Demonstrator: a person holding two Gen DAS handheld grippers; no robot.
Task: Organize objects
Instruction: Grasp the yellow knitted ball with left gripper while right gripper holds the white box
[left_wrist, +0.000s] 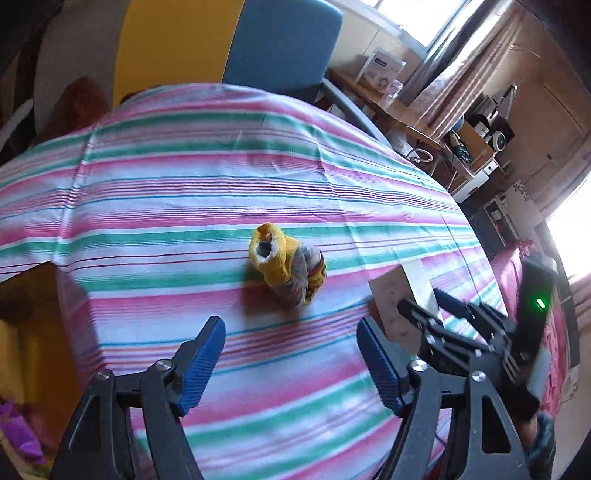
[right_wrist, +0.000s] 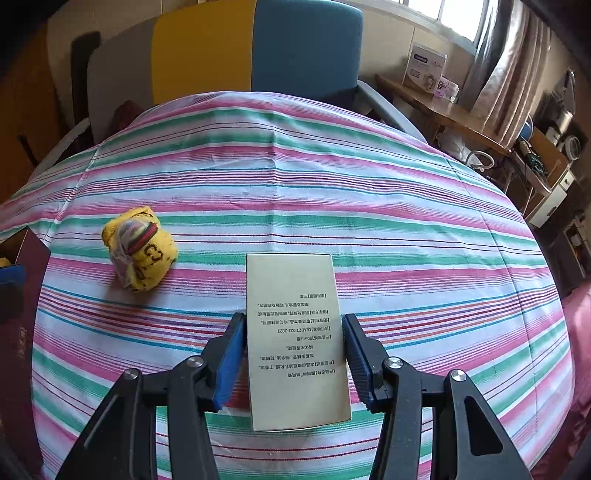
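Two task items on the striped cloth (right_wrist: 295, 177) over the desk: a pale rectangular carton (right_wrist: 295, 332) and a rolled yellow sock bundle (right_wrist: 138, 249). Carton lies flat, small printed text on its top face reading upside down from the right wrist view; right claw (right_wrist: 293, 354) is clamped on its long sides. Sock bundle sits at 10 o'clock from the carton, well apart, yellow knit with grey and red-striped fabric wrapped in. Left claw (left_wrist: 291, 354) hangs with jaws apart, nothing between them, sock (left_wrist: 288, 271) at 12 o'clock ahead. Open brown box (left_wrist: 33, 332) at 9 o'clock, cut off by the frame; contents hard to make out. Left view is motion-blurred.
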